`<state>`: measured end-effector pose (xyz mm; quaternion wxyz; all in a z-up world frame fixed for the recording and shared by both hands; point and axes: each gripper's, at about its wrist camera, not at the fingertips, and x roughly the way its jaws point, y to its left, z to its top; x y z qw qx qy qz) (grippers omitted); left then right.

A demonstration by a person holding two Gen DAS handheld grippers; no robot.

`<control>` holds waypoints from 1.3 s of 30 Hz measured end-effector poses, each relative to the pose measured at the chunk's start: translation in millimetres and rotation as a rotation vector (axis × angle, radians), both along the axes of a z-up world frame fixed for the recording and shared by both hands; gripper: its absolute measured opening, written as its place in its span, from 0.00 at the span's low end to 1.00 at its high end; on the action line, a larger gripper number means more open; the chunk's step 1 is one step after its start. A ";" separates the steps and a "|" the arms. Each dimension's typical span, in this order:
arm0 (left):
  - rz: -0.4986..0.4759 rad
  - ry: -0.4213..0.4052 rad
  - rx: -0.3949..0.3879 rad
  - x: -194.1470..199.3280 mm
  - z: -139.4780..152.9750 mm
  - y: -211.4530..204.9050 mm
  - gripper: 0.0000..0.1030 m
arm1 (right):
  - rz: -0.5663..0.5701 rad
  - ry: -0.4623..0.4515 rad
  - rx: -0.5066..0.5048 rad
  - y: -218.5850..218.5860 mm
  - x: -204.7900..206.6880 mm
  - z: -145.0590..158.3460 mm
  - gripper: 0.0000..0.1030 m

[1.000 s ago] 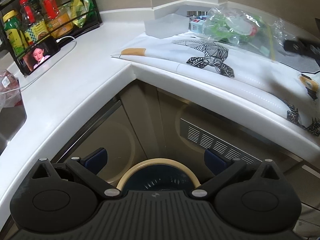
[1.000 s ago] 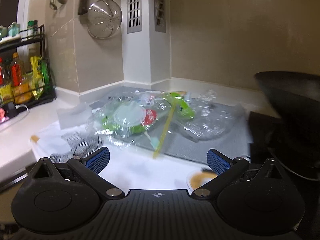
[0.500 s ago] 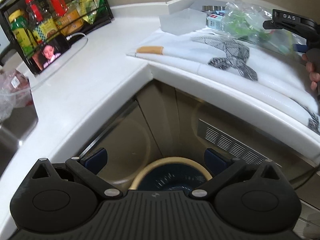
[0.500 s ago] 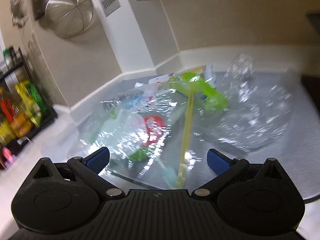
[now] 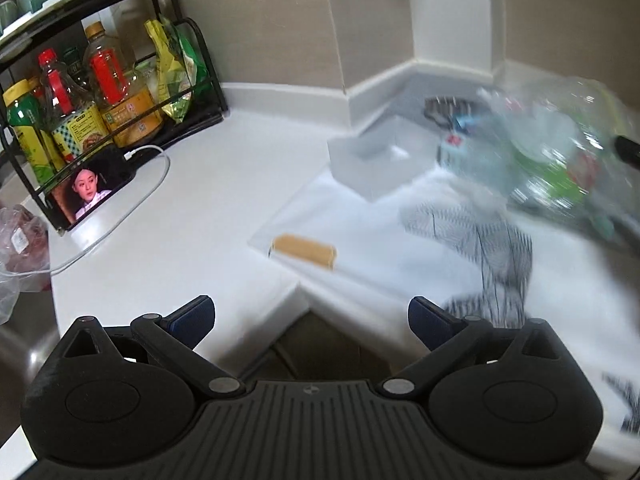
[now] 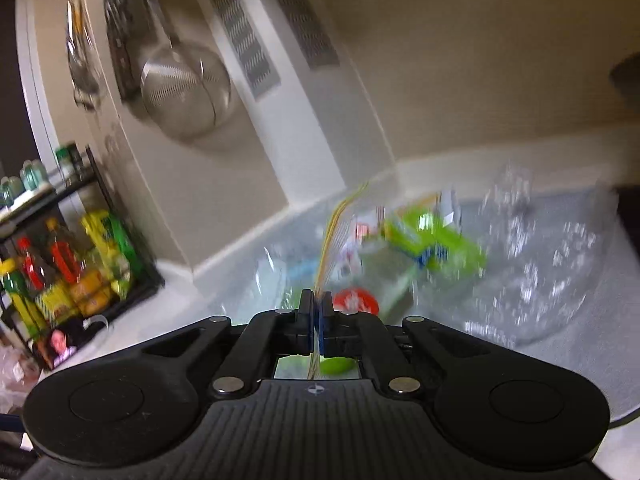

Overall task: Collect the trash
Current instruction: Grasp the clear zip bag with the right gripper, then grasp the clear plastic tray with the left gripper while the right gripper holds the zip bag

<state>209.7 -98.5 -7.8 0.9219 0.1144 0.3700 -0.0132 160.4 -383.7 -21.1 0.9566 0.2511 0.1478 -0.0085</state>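
A clear plastic bag of trash (image 6: pixel 404 252), with green, red and white packaging inside, lies in the counter corner and is blurred by motion. My right gripper (image 6: pixel 317 304) is shut on the bag's yellow strip (image 6: pixel 334 232), which rises from between the pads. In the left wrist view the same bag (image 5: pixel 560 152) shows at the right, past a patterned white cloth (image 5: pixel 480 240). My left gripper (image 5: pixel 312 312) is open and empty above the counter's inner corner, well short of the bag.
A black rack of bottles (image 5: pixel 80 92) with a phone (image 5: pixel 90 192) and white cable stands at the left. A frosted plastic box (image 5: pixel 376 160) and a cork-coloured tab (image 5: pixel 304 250) sit on the cloth. A strainer (image 6: pixel 184 88) hangs on the wall. Another crumpled clear bag (image 6: pixel 540 264) lies to the right.
My right gripper closed in on the bag and shut on its yellow strip. My left gripper rose from the bin below the counter, now facing the countertop.
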 end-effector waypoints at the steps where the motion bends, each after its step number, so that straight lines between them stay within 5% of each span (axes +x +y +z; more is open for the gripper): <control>1: -0.003 -0.010 -0.003 4.8 1.8 0.0 1.00 | -0.018 -0.050 -0.005 -0.8 -5.9 5.7 0.02; 5: -0.032 -0.064 0.016 24.4 7.1 -4.3 1.00 | -0.040 -0.170 -0.033 -2.1 -17.3 16.4 0.02; 12: -0.085 -0.075 -0.018 74.5 3.1 -18.8 1.00 | -0.022 -0.145 -0.001 -5.2 -10.3 10.0 0.02; 16: -0.046 -0.042 -0.076 102.7 -1.8 -16.8 1.00 | -0.102 -0.038 0.005 -9.0 -2.5 1.8 0.09; 17: -0.031 -0.030 -0.097 109.8 -2.3 -15.1 1.00 | -0.120 -0.014 0.019 -11.2 -1.7 -0.6 0.14; 19: -0.003 -0.017 -0.138 120.5 -2.6 -12.1 1.00 | -0.162 0.003 0.048 -15.6 -1.1 -3.6 0.59; 21: 0.021 -0.014 -0.165 129.1 -2.1 -10.5 1.00 | -0.179 -0.001 0.061 -17.6 -1.8 -6.0 0.77; 23: 0.018 -0.034 -0.175 134.5 0.3 -10.8 1.00 | -0.184 0.000 0.062 -17.6 -2.2 -8.1 0.80; 26: -0.072 -0.096 -0.131 135.2 3.3 -18.5 1.00 | -0.134 -0.008 0.053 -12.8 -0.7 -8.8 0.86; 32: -0.415 -0.107 0.072 140.3 -5.8 -44.5 1.00 | 0.003 0.055 -0.026 9.7 12.1 -11.9 0.90; 39: -0.548 -0.031 0.230 160.6 -26.1 -72.7 1.00 | 0.035 0.073 -0.022 15.7 14.5 -12.7 0.90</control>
